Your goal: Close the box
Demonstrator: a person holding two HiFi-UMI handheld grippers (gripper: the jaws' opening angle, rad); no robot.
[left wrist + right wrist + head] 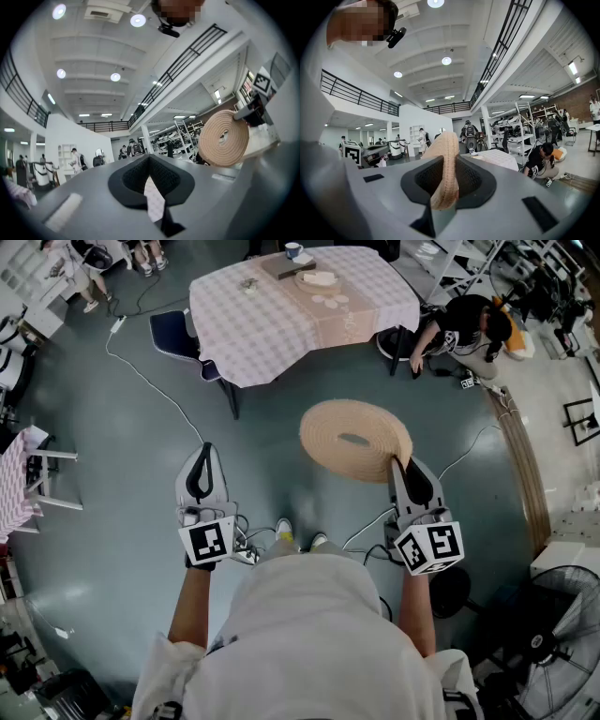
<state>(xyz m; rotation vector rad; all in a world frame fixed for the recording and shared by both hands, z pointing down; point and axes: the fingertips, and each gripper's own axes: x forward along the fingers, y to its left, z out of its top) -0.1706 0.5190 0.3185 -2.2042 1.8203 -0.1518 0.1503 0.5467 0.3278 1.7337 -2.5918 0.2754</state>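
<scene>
Hall with a grey floor [112, 521]; a surface [234, 324] under a checked cloth is standing ahead, well apart from the person holding the claws; a cup [293, 249], a brown board [286, 265] and a pale round container [319, 278] are lying on it, the container too small to make out further. A blue chair [173, 334] is sitting at the surface's left edge; a white cable [150, 381] is trailing across the floor between; a crouching person [469, 329] is working just right of the surface; a fan [562, 652] is standing at lower right. The right claw [443, 187] is gripping a round woven lid [354, 439] by its rim, the lid hanging tilted over open floor; the left claw [151, 187] is holding nothing, its jaws standing narrowly apart.
</scene>
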